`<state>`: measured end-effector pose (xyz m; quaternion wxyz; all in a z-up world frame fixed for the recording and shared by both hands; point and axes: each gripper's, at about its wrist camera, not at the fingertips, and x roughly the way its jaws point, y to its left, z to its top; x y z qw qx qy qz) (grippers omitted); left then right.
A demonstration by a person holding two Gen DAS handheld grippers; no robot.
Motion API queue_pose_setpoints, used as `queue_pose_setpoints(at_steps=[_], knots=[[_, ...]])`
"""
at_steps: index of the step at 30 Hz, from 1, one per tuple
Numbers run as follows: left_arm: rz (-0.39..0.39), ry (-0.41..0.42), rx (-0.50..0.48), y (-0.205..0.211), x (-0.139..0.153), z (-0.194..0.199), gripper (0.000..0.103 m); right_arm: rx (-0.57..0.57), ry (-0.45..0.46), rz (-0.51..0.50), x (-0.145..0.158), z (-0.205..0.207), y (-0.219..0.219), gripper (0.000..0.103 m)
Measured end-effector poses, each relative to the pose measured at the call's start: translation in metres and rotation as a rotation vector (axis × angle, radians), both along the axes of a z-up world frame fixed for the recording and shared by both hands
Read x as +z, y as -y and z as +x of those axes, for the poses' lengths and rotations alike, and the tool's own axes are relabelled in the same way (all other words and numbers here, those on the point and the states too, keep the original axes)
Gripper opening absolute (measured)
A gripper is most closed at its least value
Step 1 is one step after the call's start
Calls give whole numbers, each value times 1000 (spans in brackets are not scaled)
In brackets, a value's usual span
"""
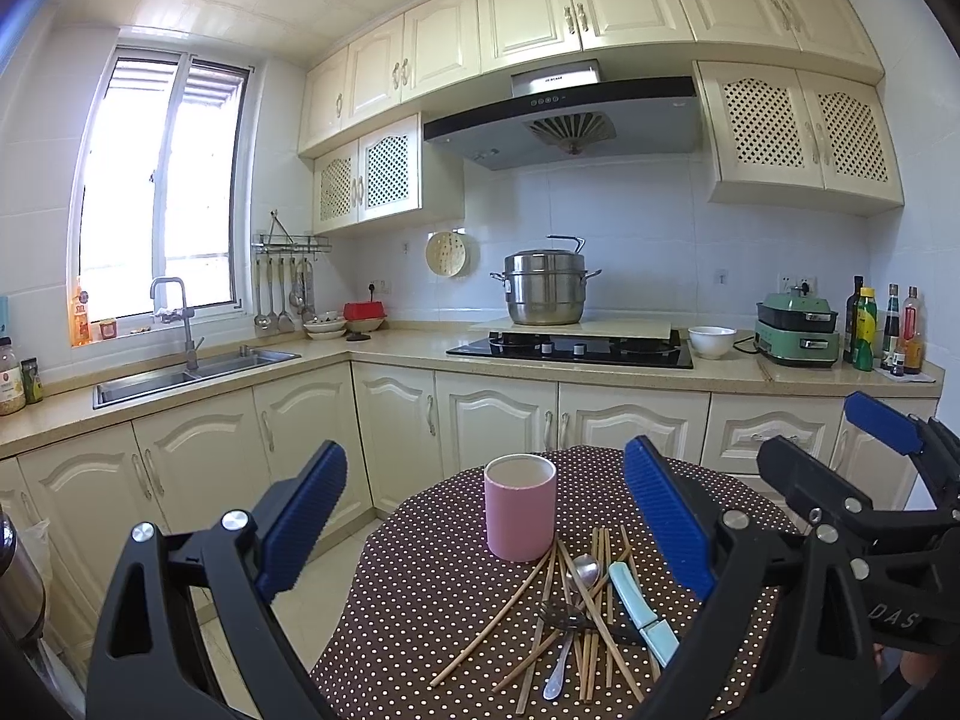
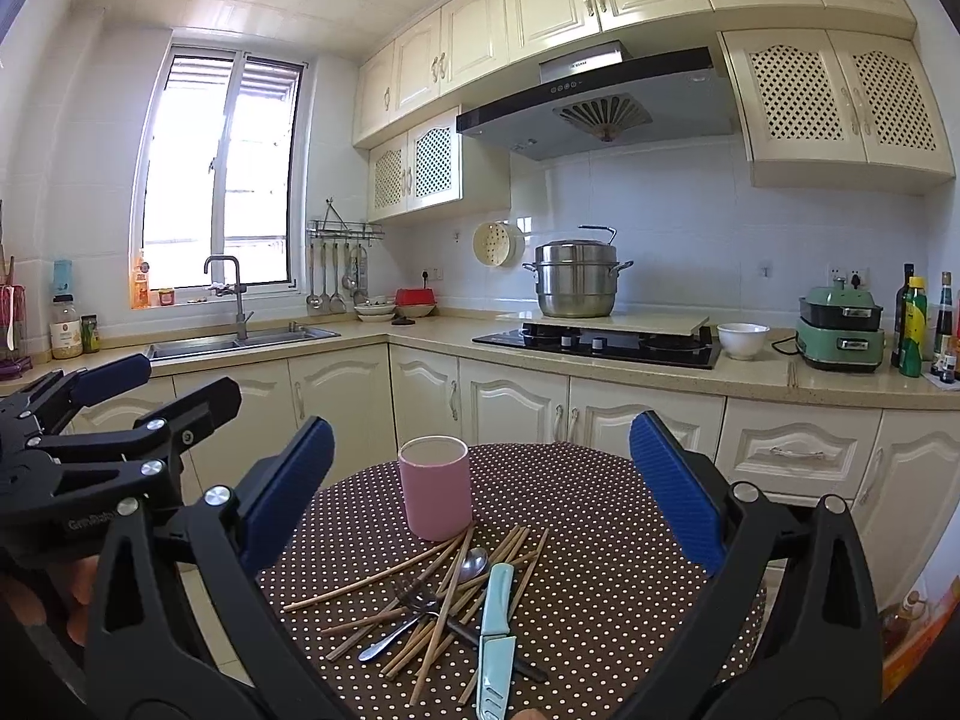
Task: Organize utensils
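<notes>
Both grippers hang over a round table [image 1: 420, 570] in brown polka-dot cloth, jaws spread wide, nothing between them

Left wrist view, left to right:
- left gripper [image 1: 486, 516] frames the scene; its blue ribbed pads [image 1: 303, 516] stand well apart, empty
- pink cup [image 1: 520, 507] upright at 12 o'clock from the utensil heap, just beside it, mouth open upward
- heap at 6 o'clock of the cup: wooden chopsticks [image 1: 510, 606] fanned and crossed, a steel spoon [image 1: 579, 576] lying over them, a dark fork [image 1: 558, 615] across the pile
- pale blue knife [image 1: 639, 609] on the heap's right flank, touching the chopsticks
- right gripper [image 1: 840, 450] comes in at 3 o'clock, above the table edge, jaws parted, holding nothing

Right wrist view, left to right:
- left gripper [image 2: 138, 390] at 9 o'clock, jaws parted; a hand [image 2: 78, 600] partly seen below it
- right gripper [image 2: 480, 468] wide open, empty
- cup [image 2: 435, 486] at 11 o'clock of the heap
- chopsticks [image 2: 432, 600] scattered, spoon [image 2: 471, 564] and fork [image 2: 414, 594] among them, knife [image 2: 495, 642] lying over them, one end pointing toward the camera

Behind, in both views: cream cabinets, sink [image 1: 180, 375] at left, steel steamer pot [image 1: 545, 288] on the hob [image 1: 570, 351], white bowl [image 1: 711, 341], green cooker [image 1: 797, 330], bottles [image 1: 882, 330] at far right
</notes>
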<state>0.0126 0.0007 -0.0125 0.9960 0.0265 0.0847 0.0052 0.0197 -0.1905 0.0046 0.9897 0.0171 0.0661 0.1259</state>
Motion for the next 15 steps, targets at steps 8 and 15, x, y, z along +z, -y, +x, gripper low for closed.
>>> queue_pose_setpoints(at_steps=[8,15], knots=[[12,-62,2,4,-18,22,92,38,-103,24,-19,26,6,97],[56,-152,-26,9,-40,51,92,37,-193,21,-39,54,16,97]])
